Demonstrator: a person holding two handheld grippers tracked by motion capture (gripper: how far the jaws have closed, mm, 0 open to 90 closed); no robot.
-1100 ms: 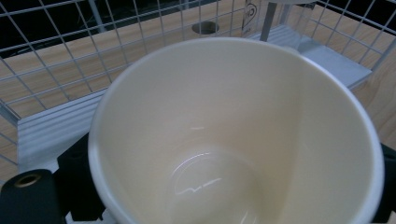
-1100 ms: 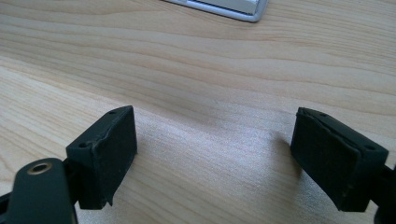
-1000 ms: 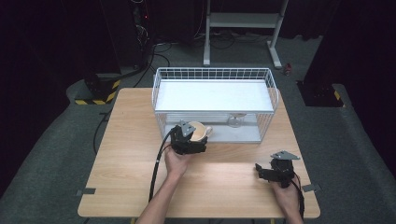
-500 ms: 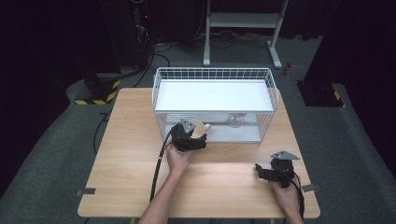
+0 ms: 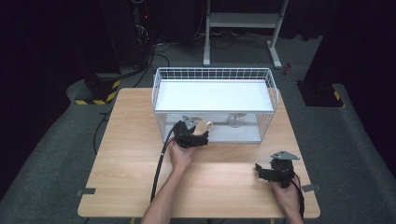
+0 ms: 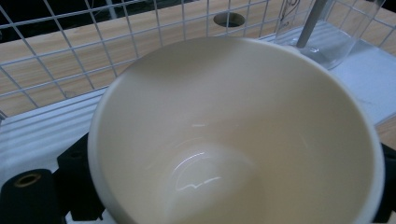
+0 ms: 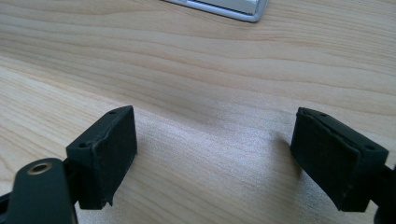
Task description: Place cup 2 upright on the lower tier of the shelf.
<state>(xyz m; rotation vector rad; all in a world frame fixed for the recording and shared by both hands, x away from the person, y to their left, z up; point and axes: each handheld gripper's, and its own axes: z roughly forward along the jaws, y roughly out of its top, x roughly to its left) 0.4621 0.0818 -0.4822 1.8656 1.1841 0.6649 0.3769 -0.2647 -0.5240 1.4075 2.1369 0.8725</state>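
My left gripper (image 5: 195, 134) is shut on a cream cup (image 5: 201, 126), which it holds at the front opening of a white wire rack (image 5: 212, 74), just over the rack's lower shelf (image 5: 233, 135). In the left gripper view the cup (image 6: 233, 130) is seen from its open, empty mouth, with a black finger (image 6: 74, 182) against its left side. A clear stemmed glass (image 5: 236, 122) stands on the lower shelf to the right of the cup, also seen as the glass (image 6: 327, 42). My right gripper (image 5: 262, 173) rests on the table near the front right, open (image 7: 215, 158), with only bare wood between its pads.
The wooden table (image 5: 126, 154) has the rack at its far middle. The rack's white upper shelf (image 5: 215, 95) lies above the cup and glass. A black cable (image 5: 159, 168) trails from the left gripper toward the front edge. Dark floor and stands surround the table.
My left hand has carried the cup a little forward and down, into the rack's front opening. The right gripper has stayed where it was.
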